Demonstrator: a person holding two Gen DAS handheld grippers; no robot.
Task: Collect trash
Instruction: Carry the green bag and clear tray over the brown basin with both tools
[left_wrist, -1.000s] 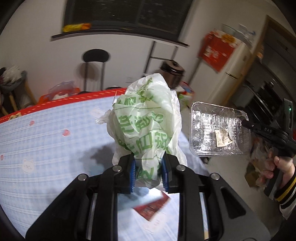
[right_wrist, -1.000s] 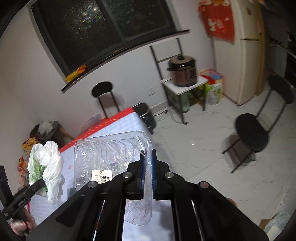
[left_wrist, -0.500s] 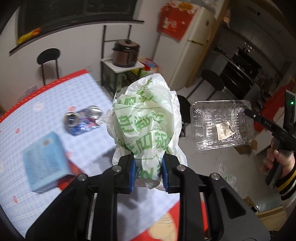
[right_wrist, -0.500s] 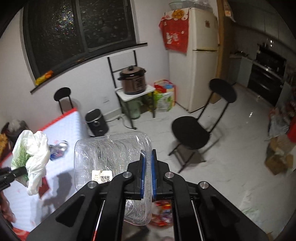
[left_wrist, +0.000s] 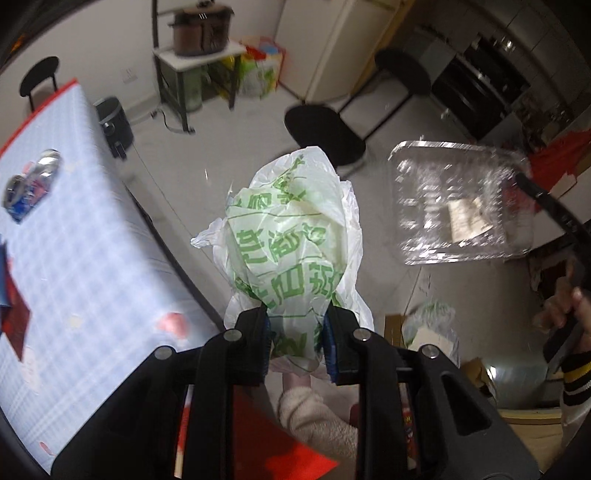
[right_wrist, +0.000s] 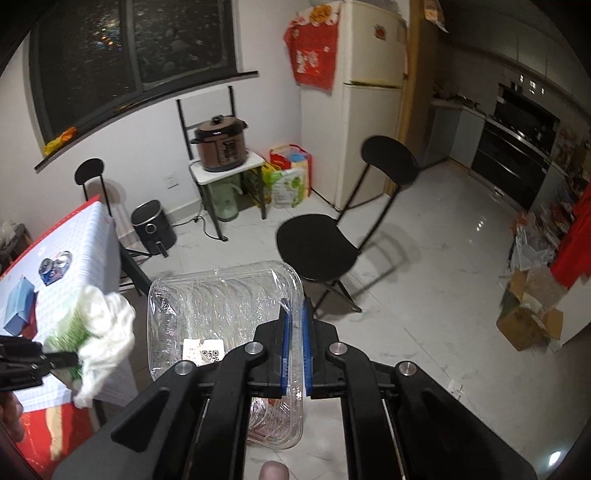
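From my station, the left gripper (left_wrist: 297, 341) has its blue pads pinching the lower part of a crumpled white plastic bag with green print (left_wrist: 291, 236), which fills the centre of the left wrist frame above the floor, just off the table (left_wrist: 85, 251) edge. The right gripper (right_wrist: 295, 345) has its fingers nearly pressed together on the rim of a clear plastic tray (right_wrist: 221, 306) carrying a white label; the tray sits at lower centre of the right wrist frame. A crushed can (right_wrist: 55, 266) and a blue box (right_wrist: 20, 304) lie on the table at left. A black chair (right_wrist: 321, 247) stands at centre frame.
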